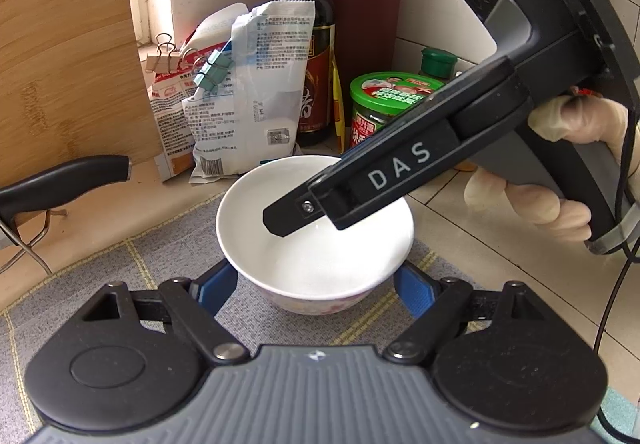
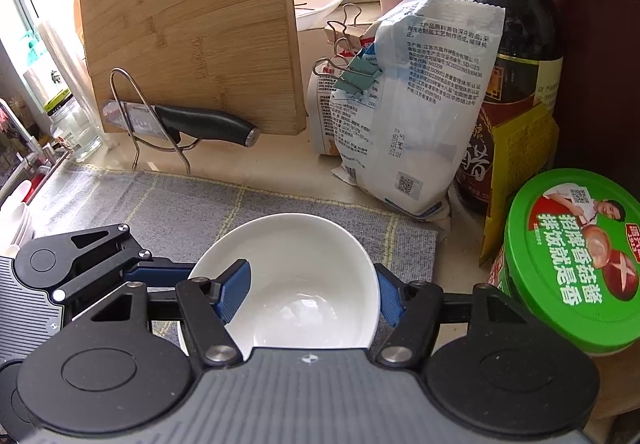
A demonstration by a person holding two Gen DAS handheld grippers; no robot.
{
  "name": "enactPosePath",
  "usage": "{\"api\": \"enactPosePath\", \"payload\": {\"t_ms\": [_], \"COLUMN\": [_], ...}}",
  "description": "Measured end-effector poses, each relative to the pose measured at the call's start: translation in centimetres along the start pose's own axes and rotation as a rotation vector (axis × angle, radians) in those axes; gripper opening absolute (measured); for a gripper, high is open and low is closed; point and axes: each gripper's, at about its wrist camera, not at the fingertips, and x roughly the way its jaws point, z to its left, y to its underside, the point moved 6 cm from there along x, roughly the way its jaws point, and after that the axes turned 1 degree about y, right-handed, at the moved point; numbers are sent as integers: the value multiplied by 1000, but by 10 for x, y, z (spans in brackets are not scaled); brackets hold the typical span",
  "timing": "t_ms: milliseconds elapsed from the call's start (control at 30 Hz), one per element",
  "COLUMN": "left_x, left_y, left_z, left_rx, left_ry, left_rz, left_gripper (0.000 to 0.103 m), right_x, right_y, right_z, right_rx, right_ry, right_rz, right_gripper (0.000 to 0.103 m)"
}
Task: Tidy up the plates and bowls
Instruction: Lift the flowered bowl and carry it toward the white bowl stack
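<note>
White ceramic bowl (image 2: pixel 304 284) sits on grey checked mat (image 2: pixel 280 204) on worktop. Right gripper (image 2: pixel 312 294): jaws apart, straddling the far wall, one finger inside. Left gripper (image 1: pixel 316 284): jaws apart, flanking bowl. Advice: close on rim squarely, lift level.

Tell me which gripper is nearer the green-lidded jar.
Right. The right gripper straddles the white bowl beside the green-lidded jar; the left gripper holds off across the bowl.

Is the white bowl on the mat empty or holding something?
Empty. The bowl shows only bare, glossy white interior in both views; the right gripper has one finger inside it, across the rim.
</note>
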Motion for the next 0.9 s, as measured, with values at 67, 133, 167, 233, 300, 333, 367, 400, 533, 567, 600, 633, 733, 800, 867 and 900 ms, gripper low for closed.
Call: {"api": "enactPosePath", "payload": {"t_ms": [67, 133, 167, 233, 300, 333, 367, 400, 533, 567, 600, 633, 733, 800, 867, 900], "left_x": [0, 1, 1, 1, 1, 1, 1, 2, 3, 3, 3, 2, 2, 2, 1, 1], "left_y": [-1, -1, -1, -1, -1, -1, -1, -1, -1, -1, -1, 0, 0, 0, 0, 0], "left_z": [1, 1, 1, 1, 1, 1, 1, 1, 1, 1, 1, 1, 1, 0, -1, -1], "left_rx": [1, 7, 8, 11, 16, 19, 22, 22, 23, 24, 26, 29, 30, 32, 31, 26], "left_ry": [4, 8, 10, 16, 21, 22, 22, 24, 26, 27, 28, 31, 43, 44, 44, 46], "left_rz": [6, 11, 12, 15, 18, 19, 19, 19, 24, 25, 26, 28, 33, 36, 39, 40], "left_gripper": [85, 85, 85, 85, 85, 85, 86, 86, 86, 86, 86, 86, 86, 86, 85, 85], "right_x": [0, 0, 0, 0, -1, -2, -2, -2, 2, 2, 2, 2, 1, 1, -1, -2], "right_y": [-1, -2, -3, -4, -5, -5, -4, -4, -4, -5, -5, -6, -7, -6, -6, -6], "right_z": [0, 0, -1, -2, -2, -1, 0, 0, 0, -1, -1, -2, -3, -2, 0, 1], "right_rx": [-11, -24, -35, -45, -57, -66, -80, -88, -95, -90, -88, -85, -80, -91, -102, -104], "right_ry": [-10, -25, -35, -51, -61, -62, -59, -56, -66, -77, -85, -93, -113, -112, -106, -103], "right_rz": [16, 40, 57, 81, 104, 111, 115, 119, 137, 144, 150, 157, 179, 187, 190, 191], "right_gripper": [71, 71, 71, 71, 71, 71, 71, 71, 71, 71, 71, 71, 71, 71, 71, 71]}}
